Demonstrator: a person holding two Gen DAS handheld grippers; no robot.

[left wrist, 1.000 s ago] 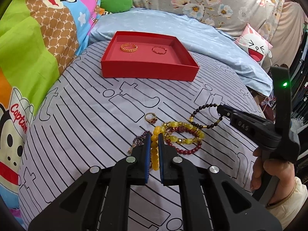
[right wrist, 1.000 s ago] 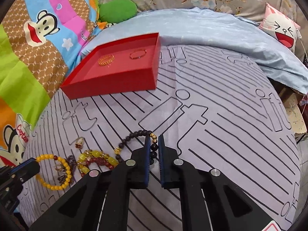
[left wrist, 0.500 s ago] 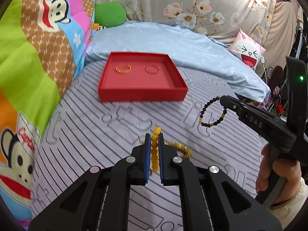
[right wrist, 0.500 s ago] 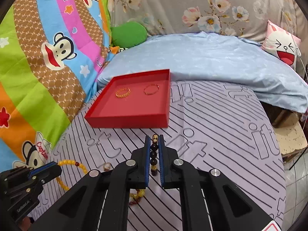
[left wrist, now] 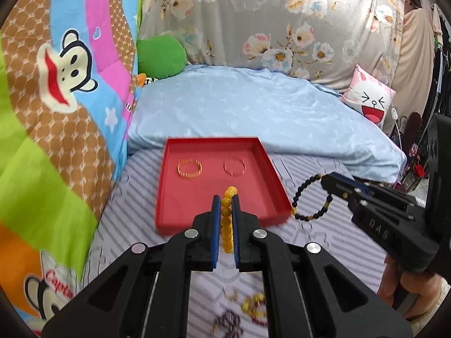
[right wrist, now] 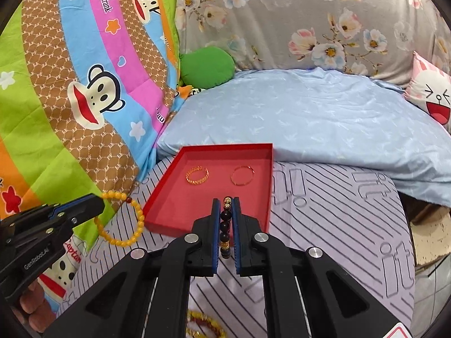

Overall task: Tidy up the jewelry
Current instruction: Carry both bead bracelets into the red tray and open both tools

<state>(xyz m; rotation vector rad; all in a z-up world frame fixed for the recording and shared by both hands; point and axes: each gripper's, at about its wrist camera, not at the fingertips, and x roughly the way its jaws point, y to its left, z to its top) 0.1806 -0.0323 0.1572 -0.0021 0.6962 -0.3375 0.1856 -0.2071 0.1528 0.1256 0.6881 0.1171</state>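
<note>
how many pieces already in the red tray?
2, both lying toward the far side of the red tray: a gold bracelet at left and a thin reddish bangle at right. The grippers hide part of the near floor.

Home bedroom: bed w/ striped sheet (right wrist: 338,211) under the claws, blue duvet (right wrist: 310,118) ahead, cartoon quilt (right wrist: 70,84) left, floral fabric (right wrist: 310,14) beyond.

Yellow bracelet (left wrist: 227,219): amber beads, pinched between left tongs (left wrist: 225,200), loop hanging off to the side. Dark bracelet (right wrist: 225,225): black beads with gold spacers, clamped in right tongs (right wrist: 225,201), hanging too. Red tray (left wrist: 169,186) just ahead of both tongs, holding gold bangle (left wrist: 190,168) and thin ring bangle (left wrist: 234,166) side by side. Loose pile (left wrist: 248,309) on bed below tongs, blurred.
</note>
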